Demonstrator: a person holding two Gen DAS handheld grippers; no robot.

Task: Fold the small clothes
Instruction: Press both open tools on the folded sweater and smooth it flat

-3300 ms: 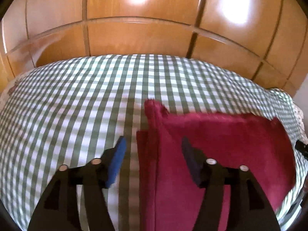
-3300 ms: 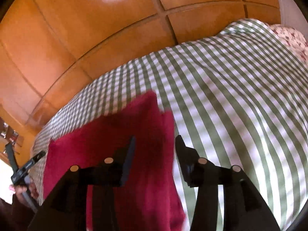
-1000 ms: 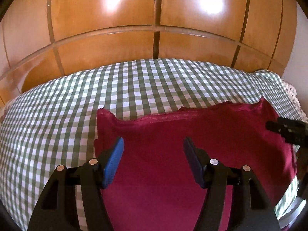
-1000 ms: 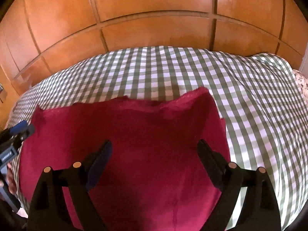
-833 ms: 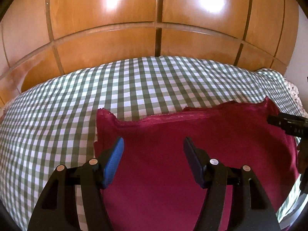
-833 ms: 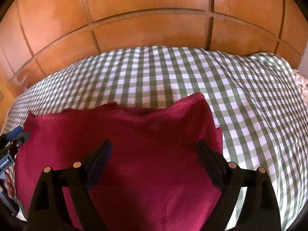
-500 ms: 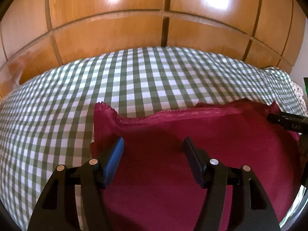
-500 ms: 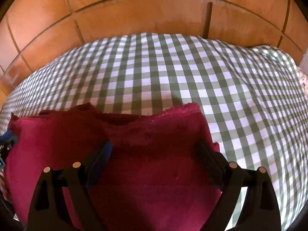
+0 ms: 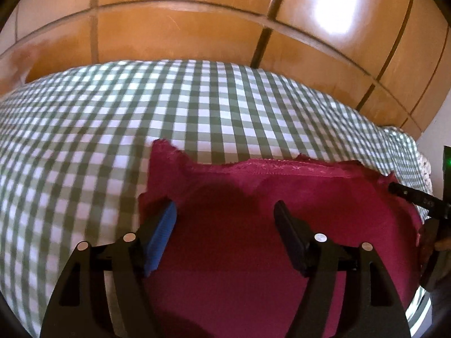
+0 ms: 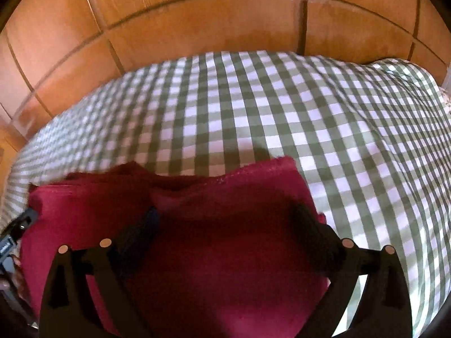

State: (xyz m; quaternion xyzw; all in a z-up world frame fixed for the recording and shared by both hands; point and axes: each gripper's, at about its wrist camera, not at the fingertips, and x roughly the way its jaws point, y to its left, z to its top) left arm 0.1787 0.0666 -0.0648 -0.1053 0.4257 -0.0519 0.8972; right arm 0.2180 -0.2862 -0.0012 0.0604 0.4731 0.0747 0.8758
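I look down on one bed, its green-and-white checked cover (image 9: 214,107) running back to a wall of glossy wooden panels (image 9: 180,28) that closes off the far edge. Between that far edge and the cloth lies a broad band of bare checks, and more open cover stretches off to the left edge in the left wrist view and to the right edge in the right wrist view, where a strip of flowered fabric (image 10: 446,95) shows at the corner.

One crimson garment (image 9: 253,225) lies flat on the near half of the cover, folded into a rough rectangle with a ragged, slightly raised far hem; its left corner stands up in a small peak. In the right wrist view a second layer shows beneath the top one along the left side.

I have two grippers over it. The left gripper (image 9: 225,214) hangs above the garment's left portion, its jaws set apart and just having been opening, with only flat cloth below them and nothing pinched; its blue pad (image 9: 162,238) sits at the garment's left edge. The right gripper (image 10: 225,219) hovers over the right portion, jaws very wide and likewise just having been opening, nothing gripped, its right finger (image 10: 318,236) near the garment's right edge.

A dark device with a green light (image 9: 446,169) shows at the right border of the left wrist view.
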